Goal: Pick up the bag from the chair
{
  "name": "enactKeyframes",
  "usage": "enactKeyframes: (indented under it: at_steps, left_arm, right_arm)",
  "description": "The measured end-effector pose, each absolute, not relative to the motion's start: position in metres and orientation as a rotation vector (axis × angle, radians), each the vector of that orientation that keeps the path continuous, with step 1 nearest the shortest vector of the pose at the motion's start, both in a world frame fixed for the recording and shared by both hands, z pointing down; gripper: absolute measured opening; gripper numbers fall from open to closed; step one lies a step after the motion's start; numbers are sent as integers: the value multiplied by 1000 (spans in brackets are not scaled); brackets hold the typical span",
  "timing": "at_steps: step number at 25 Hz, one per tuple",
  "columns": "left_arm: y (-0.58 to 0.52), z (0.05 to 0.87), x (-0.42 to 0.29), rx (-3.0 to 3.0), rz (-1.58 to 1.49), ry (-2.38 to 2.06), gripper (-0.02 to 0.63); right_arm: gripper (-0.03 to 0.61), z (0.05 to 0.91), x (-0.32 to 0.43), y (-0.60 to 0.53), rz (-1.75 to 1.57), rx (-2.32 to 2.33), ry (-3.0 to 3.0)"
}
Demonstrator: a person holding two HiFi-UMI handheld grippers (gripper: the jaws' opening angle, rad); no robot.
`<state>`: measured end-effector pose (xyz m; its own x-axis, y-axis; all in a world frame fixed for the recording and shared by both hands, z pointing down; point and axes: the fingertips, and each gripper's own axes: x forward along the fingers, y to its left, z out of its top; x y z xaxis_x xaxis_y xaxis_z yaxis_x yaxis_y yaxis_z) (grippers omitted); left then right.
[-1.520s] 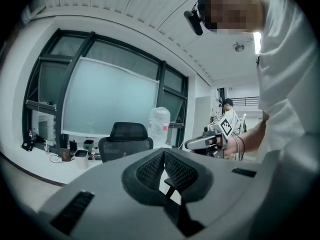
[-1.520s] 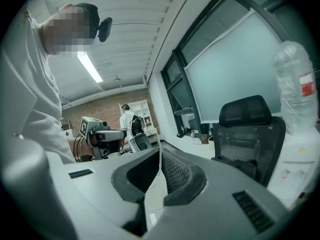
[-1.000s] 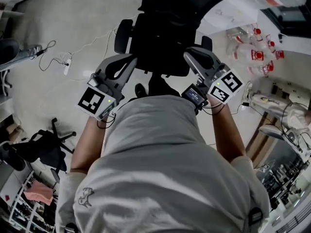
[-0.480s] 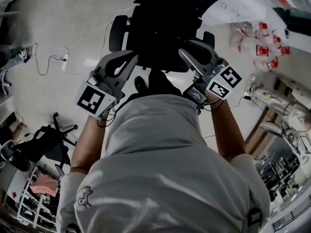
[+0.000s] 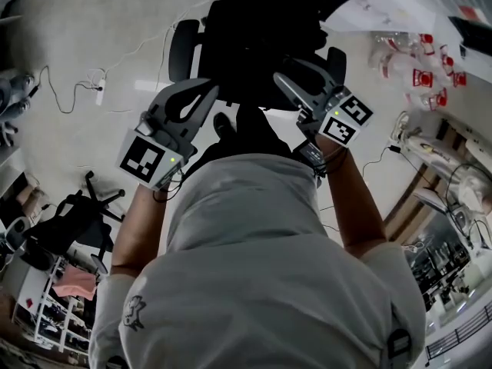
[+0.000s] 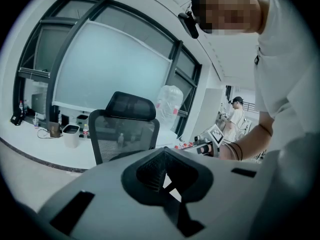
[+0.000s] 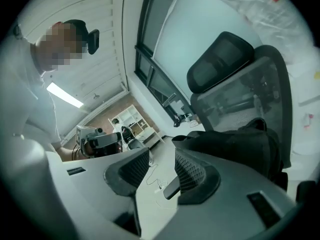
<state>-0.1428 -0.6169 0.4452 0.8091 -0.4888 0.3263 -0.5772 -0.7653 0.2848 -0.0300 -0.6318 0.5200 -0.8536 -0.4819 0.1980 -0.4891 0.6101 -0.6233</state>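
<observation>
Head view with both gripper views; approach phase, bag not yet touched.

Left: the left gripper [image 5: 196, 98] is held out over the floor short of the office chair [image 5: 254, 29], in much the same place as a second ago. In its own view the left gripper [image 6: 165, 171] has its jaws drawn together at the tips, with nothing between them. The chair's mesh back [image 6: 125, 129] stands beyond, and the seat is hidden behind the gripper body.

Centre: the dark bag [image 7: 235, 144] lies on the chair seat against the backrest. From the head it merges with the black chair.

Right: the right gripper [image 5: 296, 83] has moved forward and inward over the last second and now reaches the chair's near edge. Its jaws [image 7: 162, 171] stand moderately apart and empty, with bare floor showing through the gap and the bag just beyond the right-hand pad [image 7: 192, 171].

Reading: the right gripper appears to be leading the reach, and closure on the bag remains to be done.
</observation>
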Motion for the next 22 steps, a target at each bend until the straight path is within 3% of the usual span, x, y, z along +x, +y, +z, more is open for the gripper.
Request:
enactKeyframes:
  at_steps: [10, 22]
  left_arm:
    - [-631, 461, -132, 2604, 393, -766, 12]
    - [-647, 459, -126, 2602, 396, -796, 12]
  right_arm:
    - [152, 556, -34, -652, 1240, 810, -2792]
    - [156, 524, -48, -699, 1363, 810, -2939]
